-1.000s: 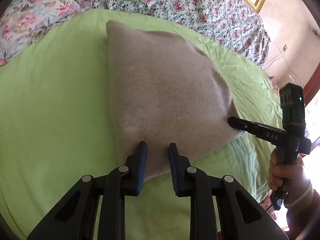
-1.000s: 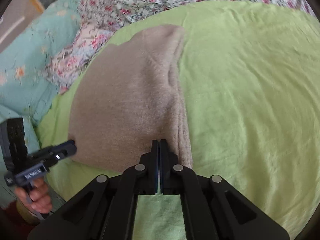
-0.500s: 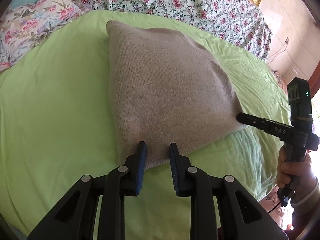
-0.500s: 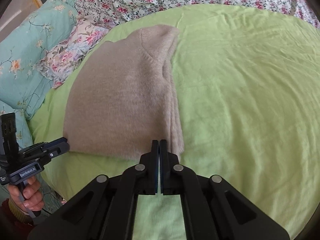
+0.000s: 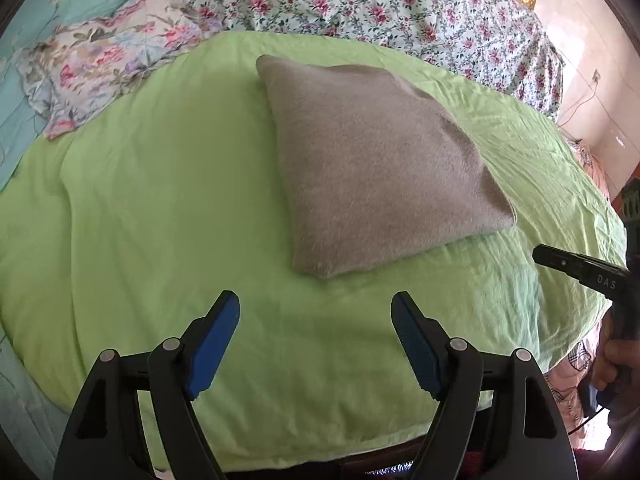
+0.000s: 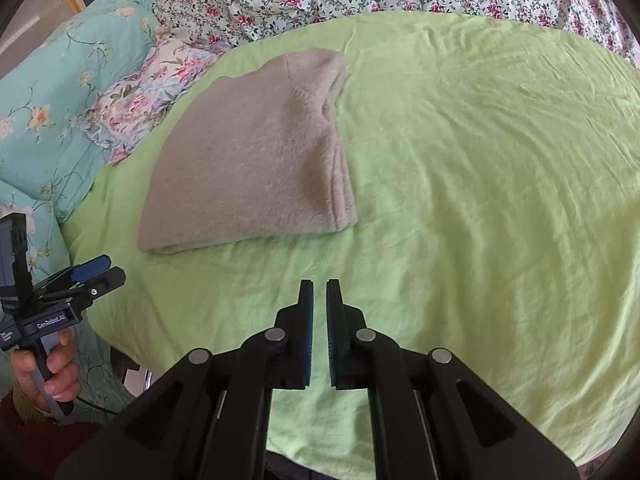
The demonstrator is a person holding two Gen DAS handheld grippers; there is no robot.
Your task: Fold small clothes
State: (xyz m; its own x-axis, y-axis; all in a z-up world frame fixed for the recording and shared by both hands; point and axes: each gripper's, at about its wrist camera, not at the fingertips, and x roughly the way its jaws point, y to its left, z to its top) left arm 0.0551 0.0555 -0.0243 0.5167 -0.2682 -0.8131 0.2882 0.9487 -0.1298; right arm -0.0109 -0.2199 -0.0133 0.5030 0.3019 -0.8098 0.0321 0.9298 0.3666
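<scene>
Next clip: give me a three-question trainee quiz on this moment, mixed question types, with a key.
1. True or false: the folded beige fuzzy knit garment lies on the lime-green bedsheet with no claw touching it.
2. Which claw stands wider open? A) left claw B) right claw C) both alike
3. Fill in: between the left claw's blue pads there is only ____.

Key
1. True: both claws are clear of the garment's near edge.
2. A: the left jaws have just been opening wide; the right ones show only a narrow gap, with nothing in it.
3. Green sheet.
</scene>
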